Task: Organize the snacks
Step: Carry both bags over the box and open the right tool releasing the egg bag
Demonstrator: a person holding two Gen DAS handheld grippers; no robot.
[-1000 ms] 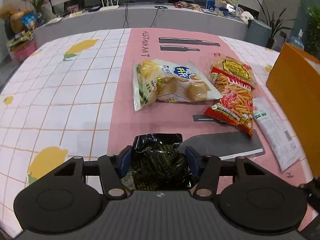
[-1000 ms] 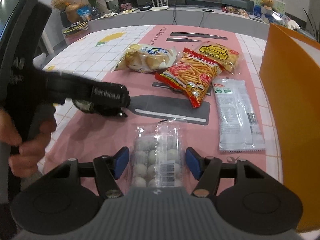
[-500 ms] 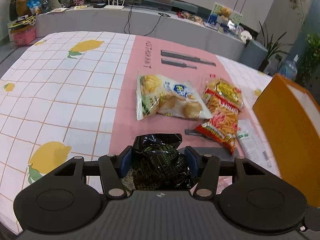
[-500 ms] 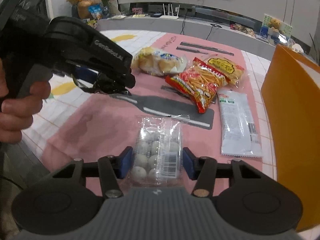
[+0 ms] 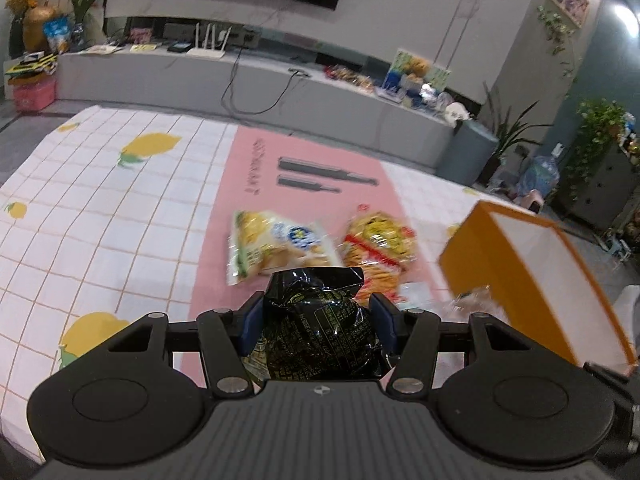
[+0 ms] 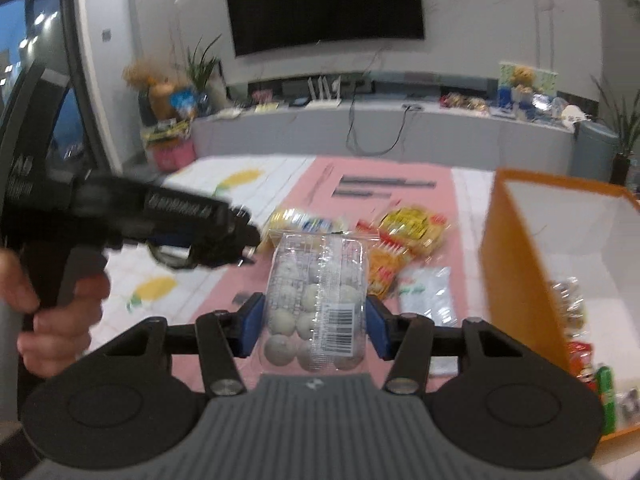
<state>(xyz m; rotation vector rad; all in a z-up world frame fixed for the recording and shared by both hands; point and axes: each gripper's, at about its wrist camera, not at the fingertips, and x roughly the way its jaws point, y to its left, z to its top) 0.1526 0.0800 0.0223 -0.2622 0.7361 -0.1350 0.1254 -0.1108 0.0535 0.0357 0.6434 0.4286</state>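
Pink matting (image 5: 224, 248) covers the worktop under a wall-mounted television (image 6: 324, 2). Left gripper (image 5: 316, 322) is clamped on a black snack packet (image 5: 318, 328) held above the mat; right gripper (image 6: 314, 324) pinches a clear tray of white balls (image 6: 316, 300). Only the right wrist view looks into the orange box (image 6: 516, 272), where snacks already lie, and shows a hand (image 6: 52, 320) on the left gripper's handle.

wall: dark TV (image 6: 324, 4) | long grey counter (image 5: 256, 92) | plants, blurred, perhaps potted (image 5: 600, 140)
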